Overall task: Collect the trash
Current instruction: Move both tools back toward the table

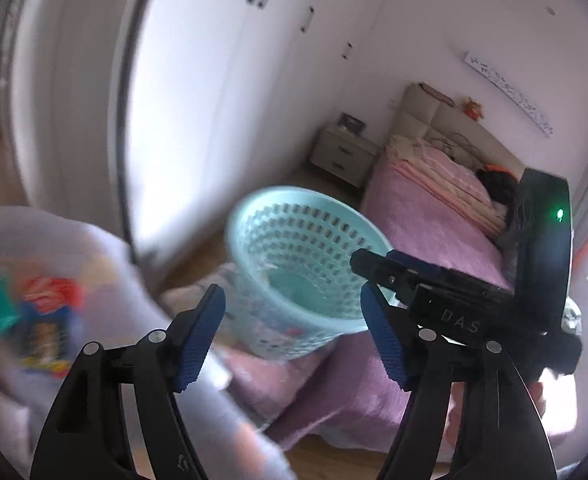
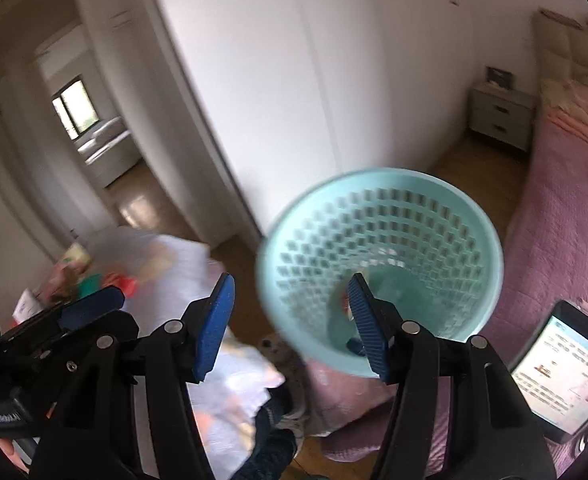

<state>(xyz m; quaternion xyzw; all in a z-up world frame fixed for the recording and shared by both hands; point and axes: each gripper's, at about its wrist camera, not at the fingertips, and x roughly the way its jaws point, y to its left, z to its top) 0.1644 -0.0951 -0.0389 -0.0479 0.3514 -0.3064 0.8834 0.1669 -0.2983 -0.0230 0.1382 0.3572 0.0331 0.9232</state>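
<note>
A light teal perforated plastic waste basket (image 1: 306, 268) rests tilted on the corner of the pink bed, its mouth toward the cameras; it also shows in the right wrist view (image 2: 382, 256), blurred. A white plastic bag (image 1: 49, 280) with colourful wrappers inside lies to the left, and it shows in the right wrist view (image 2: 165, 264). My left gripper (image 1: 294, 336) is open and empty, just in front of the basket. My right gripper (image 2: 289, 324) is open and empty, its right finger (image 2: 368, 328) over the basket's mouth. The right gripper's body (image 1: 474, 292) sits beside the basket.
A pink-covered bed (image 1: 426, 216) fills the right side, with a phone (image 2: 566, 368) lying on it. White wardrobe doors (image 2: 294, 80) stand behind. A bedside cabinet (image 1: 344, 156) is in the far corner. Wooden floor (image 2: 478, 156) shows between wardrobe and bed. A doorway (image 2: 93, 132) opens on the left.
</note>
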